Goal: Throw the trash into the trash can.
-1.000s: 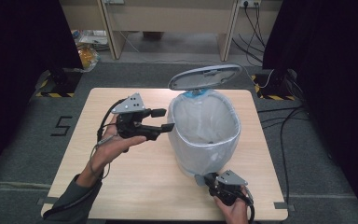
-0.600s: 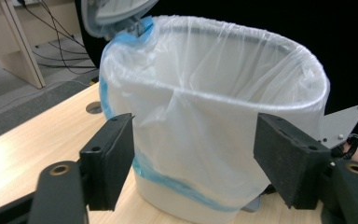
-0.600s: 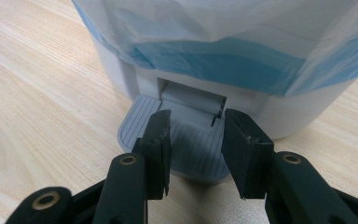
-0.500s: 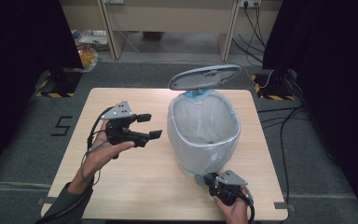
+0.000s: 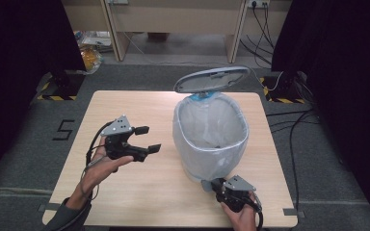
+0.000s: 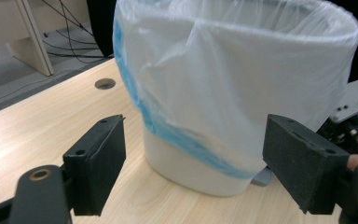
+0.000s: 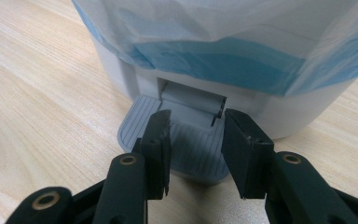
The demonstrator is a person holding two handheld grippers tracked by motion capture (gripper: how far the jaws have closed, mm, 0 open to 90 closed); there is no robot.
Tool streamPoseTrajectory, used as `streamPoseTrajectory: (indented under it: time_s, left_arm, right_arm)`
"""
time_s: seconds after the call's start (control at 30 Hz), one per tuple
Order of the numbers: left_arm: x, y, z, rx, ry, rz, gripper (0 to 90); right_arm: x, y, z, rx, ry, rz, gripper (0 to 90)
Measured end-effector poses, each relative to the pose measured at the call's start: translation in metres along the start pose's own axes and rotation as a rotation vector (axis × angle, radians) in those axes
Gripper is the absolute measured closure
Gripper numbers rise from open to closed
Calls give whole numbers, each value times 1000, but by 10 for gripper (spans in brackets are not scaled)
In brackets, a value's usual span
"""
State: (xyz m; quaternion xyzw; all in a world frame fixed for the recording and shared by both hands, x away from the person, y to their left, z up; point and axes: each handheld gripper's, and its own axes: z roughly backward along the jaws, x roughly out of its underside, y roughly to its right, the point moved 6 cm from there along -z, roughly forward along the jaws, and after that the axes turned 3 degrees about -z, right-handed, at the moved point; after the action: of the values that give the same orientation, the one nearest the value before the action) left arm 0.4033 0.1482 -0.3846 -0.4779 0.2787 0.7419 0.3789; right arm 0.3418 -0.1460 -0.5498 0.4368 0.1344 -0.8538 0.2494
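Bin (image 5: 211,159): oval white plastic, near the bench's (image 5: 125,192) right edge; lid (image 5: 212,79) up.
Liner (image 6: 233,70): thin crinkled translucent bag with blue band, empty.
Pedal (image 7: 186,144): grey, ribbed.
Left tongs (image 5: 144,139): just been opening, wide, nothing between.
Right tongs (image 7: 196,154): narrow, over the pedal.

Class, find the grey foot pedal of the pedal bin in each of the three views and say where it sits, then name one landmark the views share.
High view: the foot pedal pokes out at the bin's near base, just left of the right gripper.
Left gripper view: a grey sliver at the bin's lower right, beside the right jaw.
Right gripper view: centre, under the jaw tips.
Shared landmark: the bin's bag liner.
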Motion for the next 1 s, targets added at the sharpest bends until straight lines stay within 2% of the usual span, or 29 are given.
streamPoseTrajectory:
  time_s: [0.03, 0.13, 0.43, 0.47, 0.5, 0.7, 0.77, 1.0]
  left_arm:
    - [0, 0, 0, 0, 0, 0, 207]
    - [13, -3, -2, -22, -9, -5, 207]
    - [37, -9, -4, -35, -5, 14, 188]
    - [45, -10, -5, -32, -11, 20, 182]
    - [45, -10, -5, -32, -11, 20, 175]
    - [68, -14, -8, -49, -35, 27, 147]
    - [78, -15, -9, -57, -45, 35, 148]
    - [101, -18, -11, -68, -78, 48, 148]
  right_arm:
    - [0, 0, 0, 0, 0, 0, 619]
    - [0, 0, 0, 0, 1, 0, 619]
    - [0, 0, 0, -1, -3, -1, 619]
    - [0, 0, 0, -1, -3, -2, 619]
    - [0, 0, 0, -1, -3, -2, 619]
    - [0, 0, 0, -1, -2, 0, 619]
    - [0, 0, 0, -2, -1, 1, 619]
    - [0, 0, 0, -1, -2, 0, 619]
